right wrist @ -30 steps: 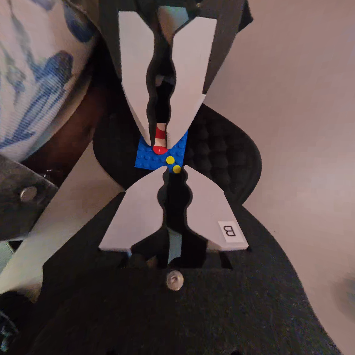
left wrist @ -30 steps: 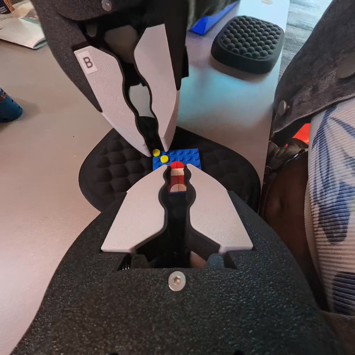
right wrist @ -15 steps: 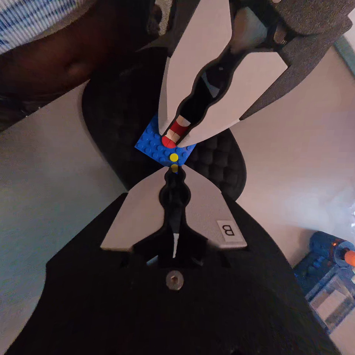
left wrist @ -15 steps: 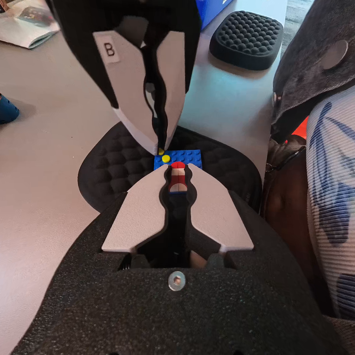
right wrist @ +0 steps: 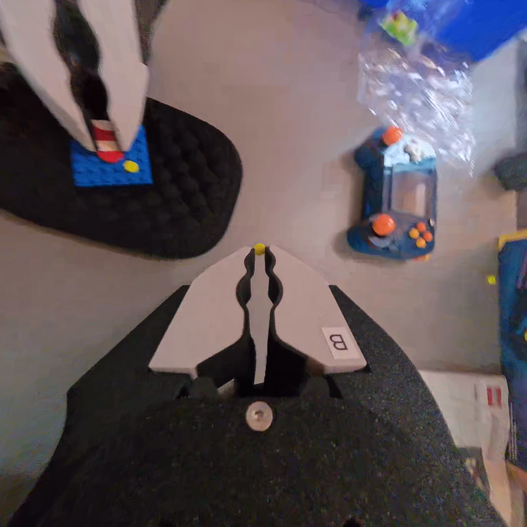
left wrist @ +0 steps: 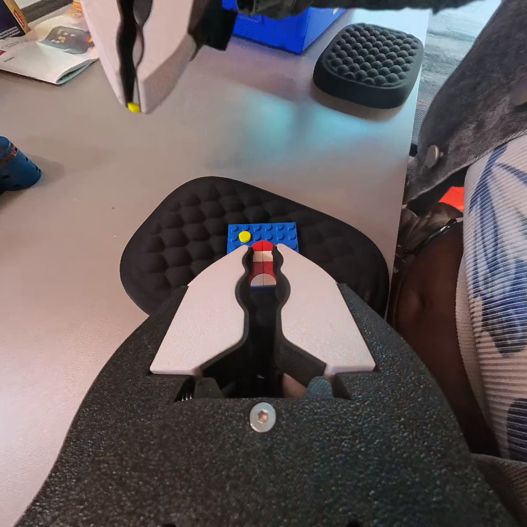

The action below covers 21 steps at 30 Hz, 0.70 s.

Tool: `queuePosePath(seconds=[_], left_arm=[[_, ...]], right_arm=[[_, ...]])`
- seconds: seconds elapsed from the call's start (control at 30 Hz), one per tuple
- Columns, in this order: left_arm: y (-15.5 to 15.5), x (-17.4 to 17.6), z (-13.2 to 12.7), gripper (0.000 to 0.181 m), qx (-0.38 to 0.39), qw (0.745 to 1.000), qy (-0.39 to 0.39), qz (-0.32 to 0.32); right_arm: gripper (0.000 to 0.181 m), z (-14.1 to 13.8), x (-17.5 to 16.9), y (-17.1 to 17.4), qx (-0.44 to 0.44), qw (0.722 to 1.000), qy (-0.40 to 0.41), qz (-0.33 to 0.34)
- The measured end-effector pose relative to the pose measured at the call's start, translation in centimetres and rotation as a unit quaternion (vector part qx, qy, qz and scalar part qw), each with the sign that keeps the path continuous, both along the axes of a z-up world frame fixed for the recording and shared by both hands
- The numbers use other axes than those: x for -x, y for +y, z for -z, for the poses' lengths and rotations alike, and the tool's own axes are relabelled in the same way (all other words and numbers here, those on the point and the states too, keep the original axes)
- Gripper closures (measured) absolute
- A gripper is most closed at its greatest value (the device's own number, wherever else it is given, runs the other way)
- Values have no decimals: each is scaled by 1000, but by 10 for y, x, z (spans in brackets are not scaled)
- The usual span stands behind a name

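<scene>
Right gripper (right wrist: 259, 248) pinched shut on yellow stud (right wrist: 259, 248), lifted clear; blue plate (right wrist: 111, 168) at 10 o'clock, left gripper (left wrist: 262, 249) clamping its striped brick stack (left wrist: 263, 266); lettered sticker (right wrist: 339, 346) on finger.

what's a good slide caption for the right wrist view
Right tongs pinch a small round yellow stud above the grey table, away from the blue studded plate on its black foam pad.
</scene>
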<state>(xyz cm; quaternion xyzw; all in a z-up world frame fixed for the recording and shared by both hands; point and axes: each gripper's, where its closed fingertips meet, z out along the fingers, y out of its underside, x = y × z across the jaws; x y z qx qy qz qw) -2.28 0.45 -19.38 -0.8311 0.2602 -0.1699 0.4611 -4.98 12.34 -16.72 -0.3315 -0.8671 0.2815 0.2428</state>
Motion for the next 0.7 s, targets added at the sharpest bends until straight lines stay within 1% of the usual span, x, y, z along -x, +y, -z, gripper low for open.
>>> queuePosePath(seconds=[0.1,0.13,0.2,0.27,0.33,0.4,0.43,0.5,0.53,0.6,0.63,0.7], left_arm=[[0,0,-1,168,-1,1000,-2,0],[0,0,-1,168,-2,1000,-2,0],[0,0,-1,168,-2,1000,-4,1],[0,0,-2,169,0,1000,-10,2],[0,0,-2,169,1,1000,-13,2],[0,0,-3,169,1,1000,-14,2],[0,0,-3,169,1,1000,-15,3],[0,0,-3,168,-1,1000,-16,3],[0,0,-3,168,-2,1000,-15,3],[0,0,-3,169,-5,1000,-12,2],[0,0,-4,169,-6,1000,-11,2],[0,0,-4,169,-8,1000,-10,2]], right_arm=[[174,20,0,37,14,993,-46,104],[174,23,3,43,24,991,-41,127],[174,16,11,42,58,988,-13,140],[174,-8,11,44,78,983,32,166],[174,-52,-2,58,81,967,105,217],[174,-102,-37,82,82,935,181,294],[174,-124,-65,99,76,911,215,344],[174,-157,-134,135,43,849,266,455],[174,-164,-172,151,26,814,278,509],[174,-157,-235,173,10,764,248,596],[175,-148,-258,180,3,748,224,625],[174,-126,-285,184,-2,736,171,655]])
